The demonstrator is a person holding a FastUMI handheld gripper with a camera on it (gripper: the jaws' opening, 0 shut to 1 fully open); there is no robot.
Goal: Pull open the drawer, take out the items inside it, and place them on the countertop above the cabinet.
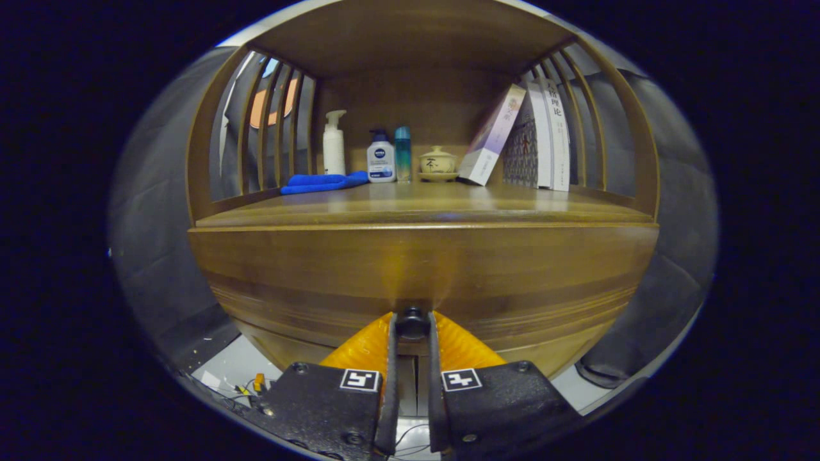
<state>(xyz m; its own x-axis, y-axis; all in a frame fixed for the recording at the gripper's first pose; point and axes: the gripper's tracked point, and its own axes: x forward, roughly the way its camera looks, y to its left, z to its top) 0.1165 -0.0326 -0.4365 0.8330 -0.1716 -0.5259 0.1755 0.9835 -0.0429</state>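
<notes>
The tongs (pixel 412 333) close on the dark round knob (pixel 412 324) at the middle of a wooden drawer front (pixel 423 275), one finger pressing each side of it, the narrow gap between them taken up by the knob alone. The drawer looks flush with the cabinet (pixel 256 333), so by this view the task stands at its first step: the pull has not yet opened anything, the contents stay hidden behind the panel, and nothing from inside has reached the bench (pixel 423 205) above.

That bench, directly over the drawer and beyond the fingers, already carries its own things along the back: a folded blue cloth (pixel 323 182), a white pump bottle (pixel 334 144), a smaller white-and-blue pump bottle (pixel 380 157), a slim teal bottle (pixel 402 153), a lidded ceramic cup on a saucer (pixel 438 163) and a leaning row of books (pixel 525 137). Its front strip lies bare, which reads as the likely landing place for whatever the drawer holds.

Still to do, on this evidence: draw the knob straight back, let go, reach in, and lift each item up onto the bench.
</notes>
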